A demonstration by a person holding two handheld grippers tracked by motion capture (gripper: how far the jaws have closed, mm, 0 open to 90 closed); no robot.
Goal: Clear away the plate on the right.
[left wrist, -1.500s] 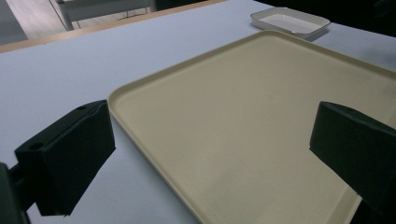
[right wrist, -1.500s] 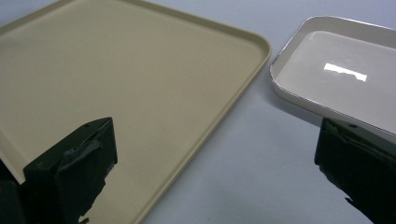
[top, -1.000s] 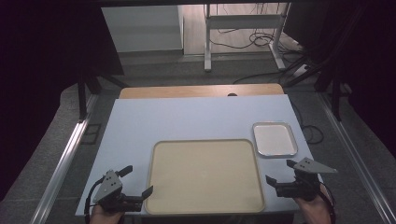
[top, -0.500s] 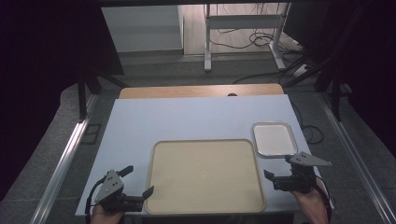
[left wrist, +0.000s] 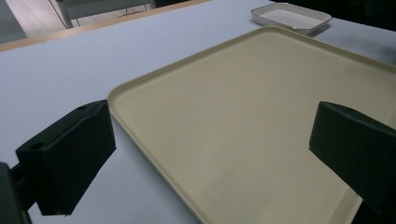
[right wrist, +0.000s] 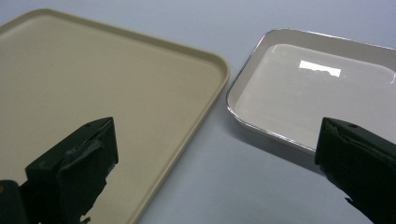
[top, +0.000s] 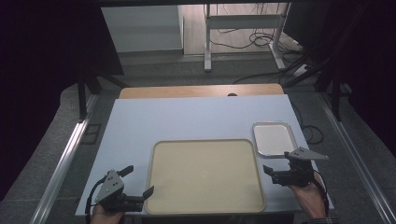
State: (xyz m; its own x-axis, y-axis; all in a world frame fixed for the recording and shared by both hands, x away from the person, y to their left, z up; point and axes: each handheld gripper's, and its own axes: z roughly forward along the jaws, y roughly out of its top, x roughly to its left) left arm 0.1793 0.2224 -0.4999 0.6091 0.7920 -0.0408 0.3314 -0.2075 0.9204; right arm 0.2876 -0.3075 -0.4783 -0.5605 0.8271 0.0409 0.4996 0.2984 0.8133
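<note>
A large beige tray (top: 205, 175) lies empty on the pale table top (top: 187, 116), near the front edge. To its right, a little farther back, sits a small white tray with a metal rim (top: 273, 139), also empty. My left gripper (top: 137, 181) is open at the beige tray's front left corner; in the left gripper view its jaws stand wide apart (left wrist: 210, 154) over the tray (left wrist: 257, 116). My right gripper (top: 279, 164) is open just in front of the small tray, with its jaws (right wrist: 215, 172) spanning the gap between the beige tray (right wrist: 93, 74) and the small tray (right wrist: 317, 93).
A strip of wooden table (top: 201, 91) shows behind the pale top. Beyond it are floor, cables and metal desk legs (top: 208, 42). Metal rails (top: 70, 149) run along both sides of the table. The small tray (left wrist: 290, 14) is far off in the left gripper view.
My right gripper has edged forward and left, closer to the small tray's front edge. The left gripper has barely moved.
</note>
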